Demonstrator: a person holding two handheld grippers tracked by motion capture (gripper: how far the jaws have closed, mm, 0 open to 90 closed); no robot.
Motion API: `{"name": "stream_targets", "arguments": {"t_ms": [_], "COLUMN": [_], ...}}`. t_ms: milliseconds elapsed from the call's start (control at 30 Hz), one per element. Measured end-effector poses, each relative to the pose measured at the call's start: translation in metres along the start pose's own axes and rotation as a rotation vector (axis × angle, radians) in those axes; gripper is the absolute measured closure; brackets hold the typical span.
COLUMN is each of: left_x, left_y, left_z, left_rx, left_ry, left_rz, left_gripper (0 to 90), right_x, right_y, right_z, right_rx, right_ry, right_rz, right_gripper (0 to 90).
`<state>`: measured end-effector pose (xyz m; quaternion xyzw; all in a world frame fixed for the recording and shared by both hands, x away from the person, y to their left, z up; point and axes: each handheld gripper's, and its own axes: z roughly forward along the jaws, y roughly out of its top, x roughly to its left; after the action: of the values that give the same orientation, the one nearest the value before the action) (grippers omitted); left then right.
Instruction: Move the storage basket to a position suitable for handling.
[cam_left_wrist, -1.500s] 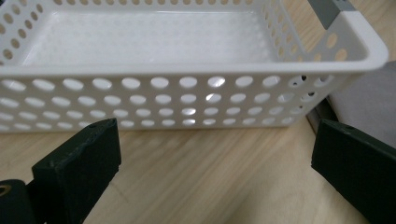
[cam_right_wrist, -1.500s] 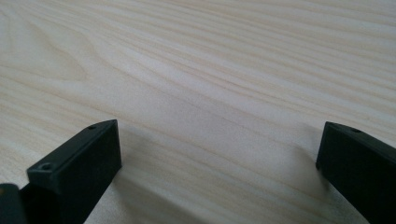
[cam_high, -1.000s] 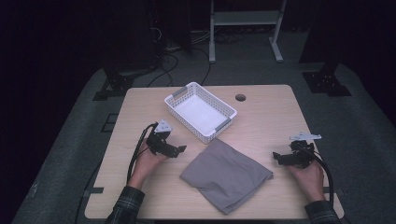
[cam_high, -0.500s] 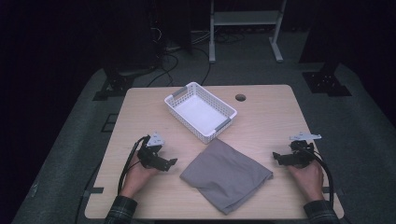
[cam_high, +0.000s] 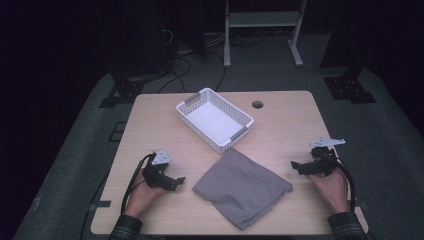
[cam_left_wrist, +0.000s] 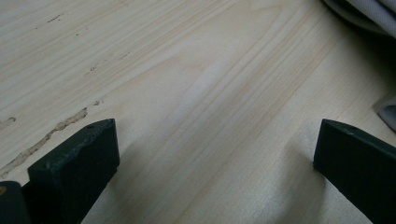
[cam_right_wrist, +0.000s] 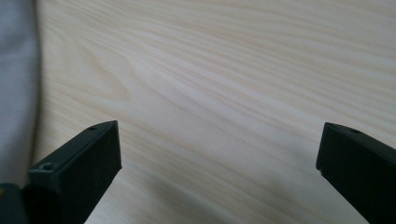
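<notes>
Both pairs of black jaws stand wide apart with nothing between them but bare wood, as the left gripper view and the right gripper view show. Left gripper (cam_high: 176, 181): low over the near left part of the table (cam_high: 150, 125), held in the person's left hand (cam_high: 142, 192), jaws pointing toward the grey cloth (cam_high: 242, 186) and just short of its left edge; a corner of that cloth (cam_left_wrist: 369, 14) appears at the upper right of the left gripper view. Right gripper (cam_high: 296, 166): near the table's right edge, held in the right hand (cam_high: 334, 186), jaws pointing left toward the cloth's right corner, close to it but apart; the cloth's edge (cam_right_wrist: 16, 84) lies along the left margin of the right gripper view. Cloth: folded, lying flat on the near middle of the table between the two grippers. White basket (cam_high: 186, 114): just beyond the cloth, set at an angle, its near corner close beside the cloth's far corner.
</notes>
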<state>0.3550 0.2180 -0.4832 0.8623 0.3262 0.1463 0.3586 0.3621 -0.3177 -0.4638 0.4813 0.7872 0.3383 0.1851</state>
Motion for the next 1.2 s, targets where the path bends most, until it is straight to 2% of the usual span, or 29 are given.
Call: {"name": "stream_targets", "arguments": {"t_ms": [267, 633, 1200], "left_x": [0.0, 0.0, 0.001], "left_y": [0.0, 0.0, 0.0], "left_z": [0.001, 0.001, 0.001], "left_rx": [-0.001, -0.001, 0.001], "left_ry": [0.002, 0.002, 0.002], "left_rz": [-0.001, -0.001, 0.003], "left_gripper": [0.0, 0.0, 0.0], "right_x": [0.012, 0.026, 0.042], "right_y": [0.024, 0.066, 0.124], "right_z": [0.004, 0.013, 0.028], "right_rx": [-0.001, -0.025, -0.031], "right_ry": [0.065, 0.136, 0.168], "right_rz": [-0.051, -0.084, -0.128], "right_gripper": [0.0, 0.6, 8.4]}}
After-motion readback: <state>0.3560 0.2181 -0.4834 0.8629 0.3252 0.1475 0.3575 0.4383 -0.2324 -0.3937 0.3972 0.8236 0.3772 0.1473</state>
